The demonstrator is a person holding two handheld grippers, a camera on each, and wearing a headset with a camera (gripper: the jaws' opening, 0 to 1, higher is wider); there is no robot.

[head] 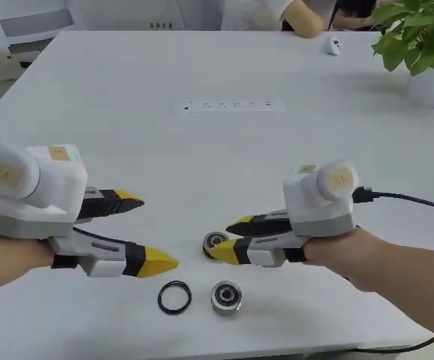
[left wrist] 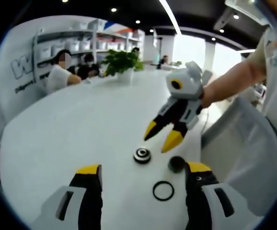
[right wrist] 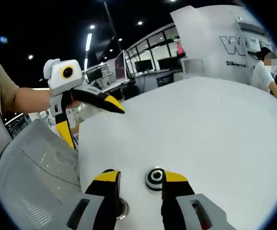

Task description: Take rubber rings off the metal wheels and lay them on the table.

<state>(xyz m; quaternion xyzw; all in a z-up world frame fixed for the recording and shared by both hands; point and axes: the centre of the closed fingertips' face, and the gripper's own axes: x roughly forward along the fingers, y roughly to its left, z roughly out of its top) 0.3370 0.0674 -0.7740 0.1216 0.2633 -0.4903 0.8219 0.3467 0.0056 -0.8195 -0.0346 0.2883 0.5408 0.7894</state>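
Observation:
A metal wheel with a black rubber ring (head: 215,241) stands on the white table (head: 202,157), just at the tips of my right gripper (head: 230,238), whose jaws are open. In the right gripper view this wheel (right wrist: 155,178) sits against the inside of the right-hand jaw of my right gripper (right wrist: 140,177). Nearer the front edge lie a loose black ring (head: 174,297) and a bare metal wheel (head: 225,296). My left gripper (head: 146,231) hovers open to the left, holding nothing. The left gripper view shows the ringed wheel (left wrist: 142,155), the bare wheel (left wrist: 177,164) and the loose ring (left wrist: 163,190).
A power strip (head: 228,106) is set in the table's middle. A potted plant (head: 416,34) and a white mouse (head: 334,46) sit at the far right, near a seated person. A black cable (head: 412,199) trails from the right gripper. The table's front edge is close.

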